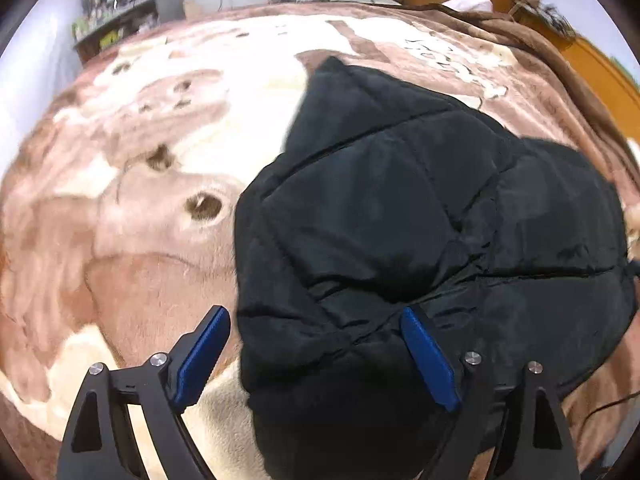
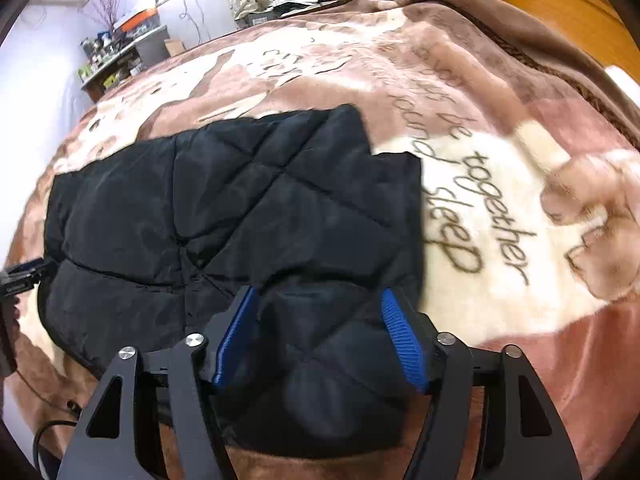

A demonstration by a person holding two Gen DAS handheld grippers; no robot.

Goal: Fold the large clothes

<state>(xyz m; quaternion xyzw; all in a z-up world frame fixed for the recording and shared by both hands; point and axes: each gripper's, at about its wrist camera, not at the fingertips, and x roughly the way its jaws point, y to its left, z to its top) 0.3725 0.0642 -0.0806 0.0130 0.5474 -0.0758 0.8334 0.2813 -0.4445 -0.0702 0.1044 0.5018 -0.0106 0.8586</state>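
While both claws are hanging over the near edge of the bed, the one black quilted jacket is lying bunched on the brown-and-cream blanket, partly folded by the look of it.

Going left to right: at far left a cluttered shelf is standing against the wall, well apart from the work. Next, the left gripper is spreading its blue pads wide w/ nothing between them; its left pad is sitting over bare blanket, its right pad over the jacket's near-left edge, so the cloth is lying ahead and to the right of it. Then the right gripper is also gaping, gripping nothing, both pads hovering over the jacket's near-right part; whether they're touching fabric I can't tell. Further right the blanket's script lettering is showing beyond the jacket's right edge.

Key relation, as I'm judging it: in the right view the jacket's long axis is running left-right across the bed, approx. crossways to both claws, and each claw is sitting near its own end of the near hem. Right claw is looking nearer to the cloth.

Count: 1 jacket, 1 blanket, 2 grippers, 1 shelf.
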